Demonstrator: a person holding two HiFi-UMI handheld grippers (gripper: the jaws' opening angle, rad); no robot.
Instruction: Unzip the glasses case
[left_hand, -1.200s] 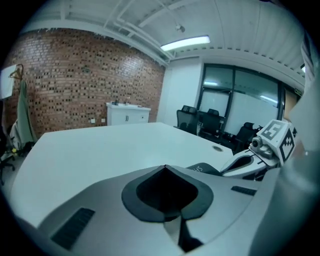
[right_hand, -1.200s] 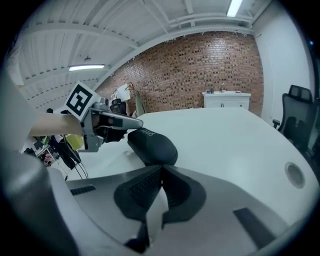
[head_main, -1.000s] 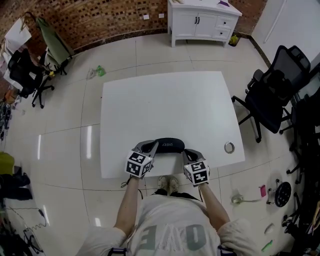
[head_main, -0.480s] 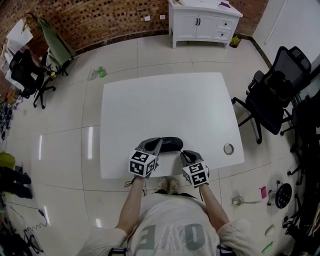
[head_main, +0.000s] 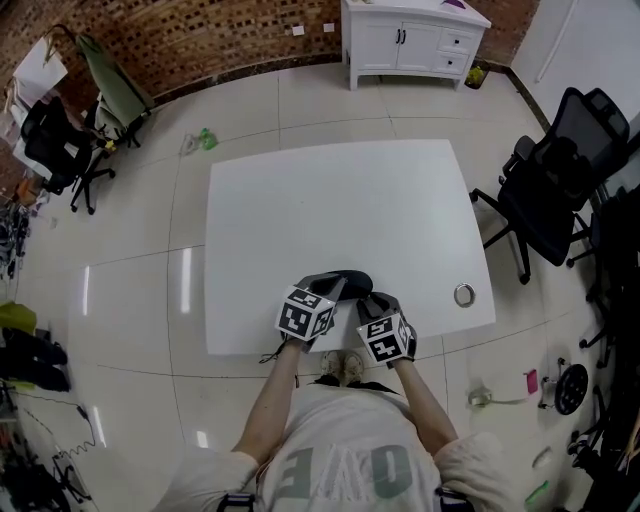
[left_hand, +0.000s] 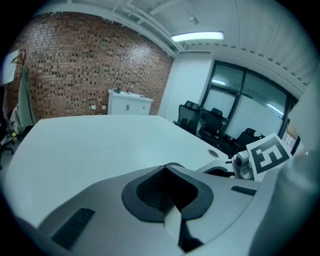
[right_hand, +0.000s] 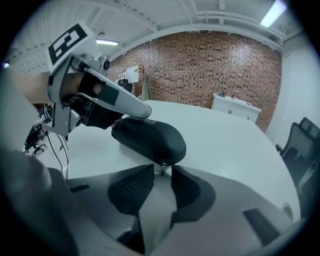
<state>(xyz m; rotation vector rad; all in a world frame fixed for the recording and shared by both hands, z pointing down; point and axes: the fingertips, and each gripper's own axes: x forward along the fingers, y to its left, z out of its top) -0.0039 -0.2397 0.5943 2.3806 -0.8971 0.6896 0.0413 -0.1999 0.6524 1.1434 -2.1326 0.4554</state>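
The black glasses case (head_main: 350, 279) lies near the front edge of the white table (head_main: 340, 200). In the right gripper view the case (right_hand: 147, 136) is just beyond my jaws, with its small metal zipper pull (right_hand: 162, 170) hanging between their tips. My right gripper (right_hand: 161, 172) is open by a narrow gap and its pads do not touch the pull. My left gripper (head_main: 328, 288) is shut, and its fingers (right_hand: 131, 106) reach over the case's left end. The left gripper view shows only shut pads (left_hand: 150, 192), no case.
A small metal ring (head_main: 464, 295) lies on the table near its right front corner, also visible as the ring (left_hand: 214, 153). A black office chair (head_main: 555, 180) stands right of the table. A white cabinet (head_main: 415, 40) is against the brick wall behind.
My left gripper has moved right, onto the case's left end. The two grippers are closer together, and the right one has edged in toward the case's near end.
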